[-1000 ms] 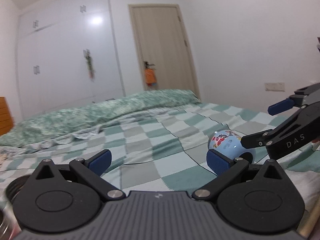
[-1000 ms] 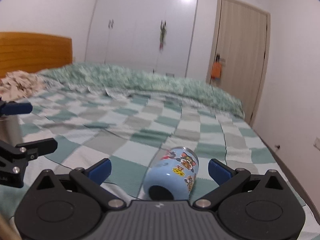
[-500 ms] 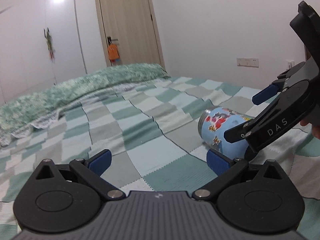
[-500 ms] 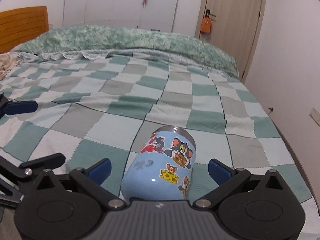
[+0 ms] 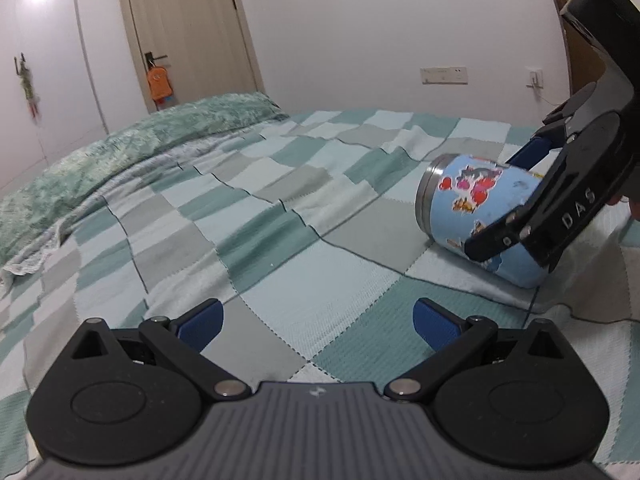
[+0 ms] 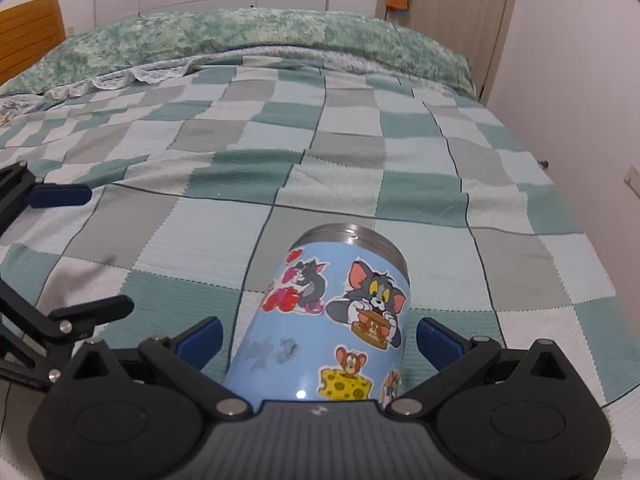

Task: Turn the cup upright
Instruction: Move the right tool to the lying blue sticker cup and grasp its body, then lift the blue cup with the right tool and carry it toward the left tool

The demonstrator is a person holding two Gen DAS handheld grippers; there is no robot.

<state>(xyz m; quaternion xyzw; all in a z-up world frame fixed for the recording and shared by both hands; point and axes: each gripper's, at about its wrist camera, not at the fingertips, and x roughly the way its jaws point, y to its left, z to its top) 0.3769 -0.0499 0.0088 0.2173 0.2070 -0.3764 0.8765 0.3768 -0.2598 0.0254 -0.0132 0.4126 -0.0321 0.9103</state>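
Right wrist view: the right gripper [image 6: 318, 338] straddles the blue cup [image 6: 332, 320] lying on the checked blanket [image 6: 224, 216], fingers spread, not touching it. Left gripper [image 5: 318, 316] hovers wide open, holding nothing

One cup [image 6: 336, 312], two grippers, one checkered blanket [image 6: 280, 152], one door [image 5: 188, 36]

Right tongs [image 6: 318, 338] straddle the cup [image 6: 332, 320] (gaps both sides); quilt [image 6: 280, 168] beyond lies open
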